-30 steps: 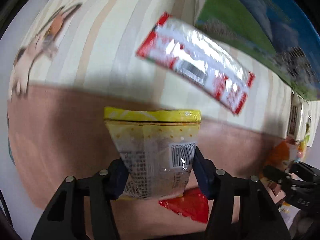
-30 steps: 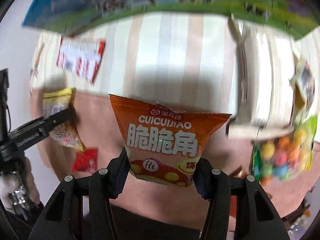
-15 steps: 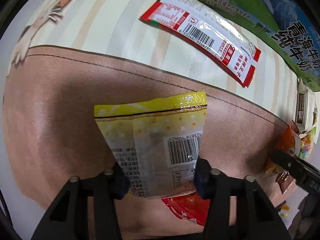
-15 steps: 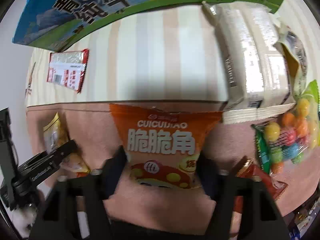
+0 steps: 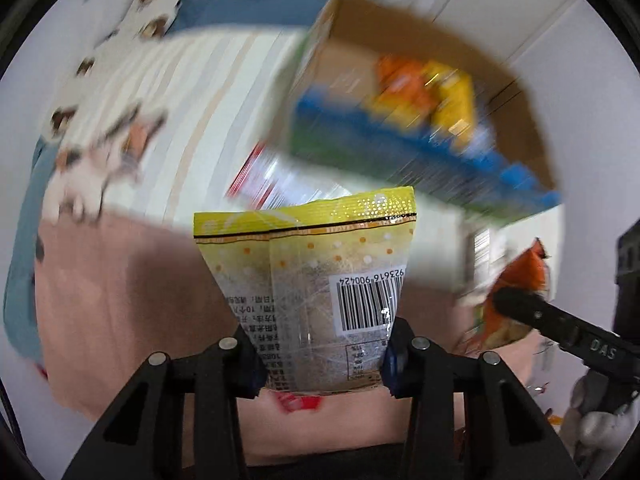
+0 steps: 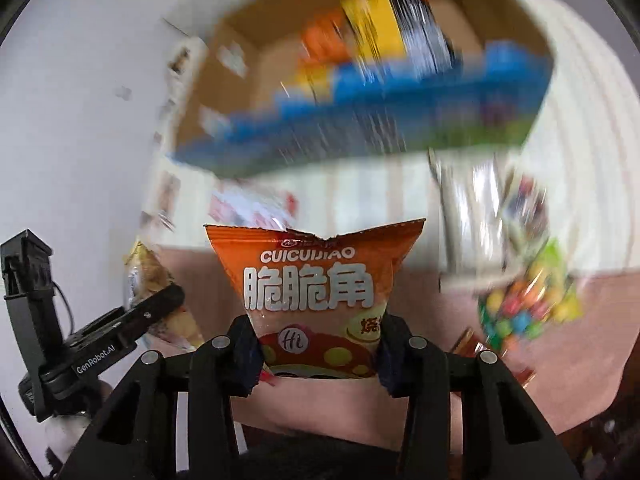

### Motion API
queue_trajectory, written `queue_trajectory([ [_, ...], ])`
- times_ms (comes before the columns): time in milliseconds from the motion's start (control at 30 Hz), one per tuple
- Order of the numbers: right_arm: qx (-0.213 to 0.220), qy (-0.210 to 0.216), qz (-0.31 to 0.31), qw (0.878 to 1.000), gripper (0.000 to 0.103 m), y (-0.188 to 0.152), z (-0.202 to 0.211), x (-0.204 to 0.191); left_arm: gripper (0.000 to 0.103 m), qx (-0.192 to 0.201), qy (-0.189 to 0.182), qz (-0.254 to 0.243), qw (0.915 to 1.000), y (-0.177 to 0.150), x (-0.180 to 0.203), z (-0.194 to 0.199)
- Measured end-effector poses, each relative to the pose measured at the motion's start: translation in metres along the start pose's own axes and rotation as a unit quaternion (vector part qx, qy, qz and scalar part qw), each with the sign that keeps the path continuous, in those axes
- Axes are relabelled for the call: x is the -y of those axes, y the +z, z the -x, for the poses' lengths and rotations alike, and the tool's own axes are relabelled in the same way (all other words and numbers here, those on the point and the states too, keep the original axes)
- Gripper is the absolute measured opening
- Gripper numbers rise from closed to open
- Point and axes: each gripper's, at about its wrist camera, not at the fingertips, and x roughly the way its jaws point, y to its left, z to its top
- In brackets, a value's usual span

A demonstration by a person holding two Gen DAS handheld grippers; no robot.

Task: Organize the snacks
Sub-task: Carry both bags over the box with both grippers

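Yellow snack bag [image 5: 316, 280]: glossy plastic film (creased). Orange chip bag [image 6: 316, 280]: shiny foil-like plastic. Box [image 5: 516, 120]: matt brown cardboard inside. Left gripper [image 5: 320, 360]: matt black plastic.

the left tool [image 5: 322, 364] pinches a yellow snack packet [image 5: 308, 284] between its two fingers, barcode side facing the camera, the packet upright. behind it, blurred, an open cardboard box [image 5: 420, 120] with blue and green sides holds orange and yellow packs. a red-and-white wrapper [image 5: 260, 180] lies on the striped cloth [image 5: 192, 112]. at the right edge the right tool [image 5: 516, 308] grips an orange packet [image 5: 520, 276].
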Motion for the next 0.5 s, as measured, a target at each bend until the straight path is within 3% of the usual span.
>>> queue_trajectory([
  [133,0.041,-0.006,0.014,0.999,0.047,0.050,0.047,-0.008,0.040,0.022,-0.035,-0.031,0.9987,0.051,0.024,0.024],
  [233,0.066,-0.055,0.023,0.996,0.047,0.099,0.064,-0.004,0.040,0.028,-0.030,-0.052,0.9978,0.089,0.039,0.022],
  [367,0.040,-0.091,0.007,0.995,0.047,0.153,0.042,0.002,0.040,-0.003,-0.013,-0.056,0.9984,0.148,0.045,-0.020],
  [500,0.008,-0.118,0.004,0.993,0.047,0.178,0.015,0.016,0.040,-0.054,0.018,-0.058,0.9967,0.184,0.045,-0.065],
])
